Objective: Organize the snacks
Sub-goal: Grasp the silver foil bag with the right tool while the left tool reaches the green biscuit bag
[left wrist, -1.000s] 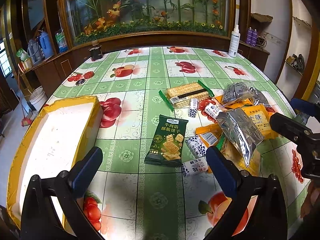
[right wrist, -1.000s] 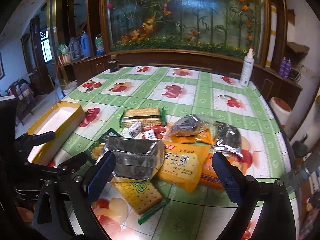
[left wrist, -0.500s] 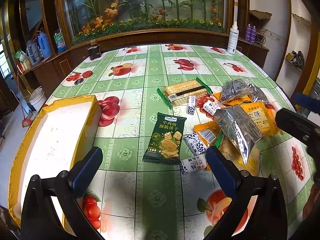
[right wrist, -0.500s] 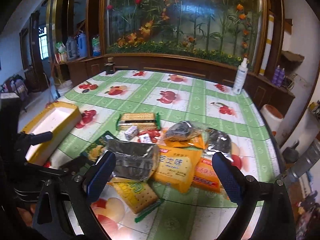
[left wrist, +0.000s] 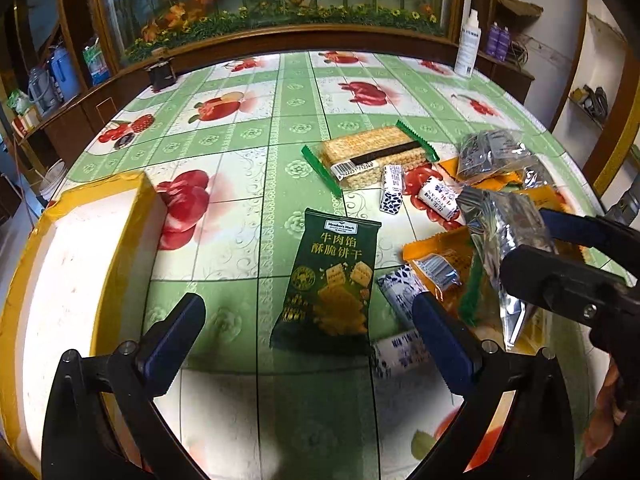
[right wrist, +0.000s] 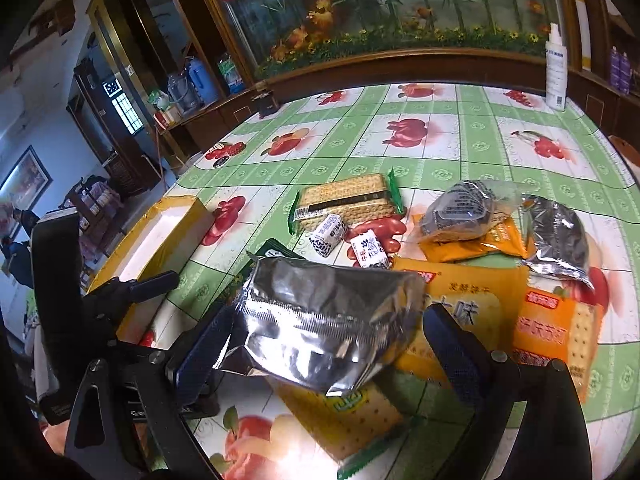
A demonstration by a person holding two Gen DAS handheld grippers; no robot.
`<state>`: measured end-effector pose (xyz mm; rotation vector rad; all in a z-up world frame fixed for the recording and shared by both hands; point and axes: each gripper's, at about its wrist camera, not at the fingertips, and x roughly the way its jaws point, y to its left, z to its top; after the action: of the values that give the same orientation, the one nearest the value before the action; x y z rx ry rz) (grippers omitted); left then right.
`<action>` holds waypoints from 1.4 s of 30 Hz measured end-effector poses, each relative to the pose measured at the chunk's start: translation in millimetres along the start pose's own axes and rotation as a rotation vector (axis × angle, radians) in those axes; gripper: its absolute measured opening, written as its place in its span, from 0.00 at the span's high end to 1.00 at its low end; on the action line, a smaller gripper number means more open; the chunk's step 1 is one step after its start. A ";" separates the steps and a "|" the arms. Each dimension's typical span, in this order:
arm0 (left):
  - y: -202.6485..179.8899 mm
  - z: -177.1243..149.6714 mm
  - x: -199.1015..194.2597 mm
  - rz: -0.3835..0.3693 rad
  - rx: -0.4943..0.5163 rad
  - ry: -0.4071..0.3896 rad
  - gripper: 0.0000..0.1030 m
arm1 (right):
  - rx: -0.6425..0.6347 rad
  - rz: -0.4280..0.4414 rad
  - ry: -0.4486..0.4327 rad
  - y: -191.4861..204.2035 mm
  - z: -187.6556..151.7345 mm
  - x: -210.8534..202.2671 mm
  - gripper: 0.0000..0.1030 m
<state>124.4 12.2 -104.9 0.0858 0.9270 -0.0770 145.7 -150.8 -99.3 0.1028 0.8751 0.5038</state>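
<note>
A dark green biscuit packet (left wrist: 334, 280) lies on the fruit-print tablecloth between the fingers of my open left gripper (left wrist: 308, 336). A yellow-rimmed white box (left wrist: 76, 264) sits to its left, also in the right wrist view (right wrist: 160, 236). My right gripper (right wrist: 320, 344) is open, low over a silver foil bag (right wrist: 324, 324), which lies between its fingers; that bag (left wrist: 504, 236) and the right gripper (left wrist: 568, 264) also show in the left wrist view. Orange cracker packs (right wrist: 460, 296), a clear cracker pack (right wrist: 344, 200) and small white candy packs (right wrist: 328, 236) lie around.
A white spray bottle (left wrist: 467, 50) and a small dark jar (left wrist: 162, 72) stand at the table's far edge. Wooden cabinets and a flower-painted glass panel (right wrist: 400, 4) run behind the table. Dark foil snack bags (right wrist: 560, 236) lie at the right.
Both grippers have dropped lower and closer to the table. The right gripper now stands around the silver foil bag. The snacks have not moved.
</note>
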 end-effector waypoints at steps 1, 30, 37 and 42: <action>-1.2 1.7 4.8 -0.005 0.008 0.012 0.00 | 0.004 0.008 0.005 -0.9 2.2 3.3 0.06; 42.7 13.8 27.3 -0.192 -0.009 0.055 0.02 | 0.074 0.107 0.001 -15.8 -2.6 0.0 0.23; 45.7 9.1 23.7 -0.177 -0.007 0.036 0.09 | 0.057 0.088 0.001 -14.7 -1.5 0.8 0.23; 34.7 17.9 20.1 -0.238 -0.001 0.025 0.52 | 0.055 0.078 -0.011 -12.6 -2.4 0.1 0.24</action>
<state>154.2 44.2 -108.9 -0.0255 0.9593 -0.2967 148.7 -162.1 -104.5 0.1907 0.8765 0.5519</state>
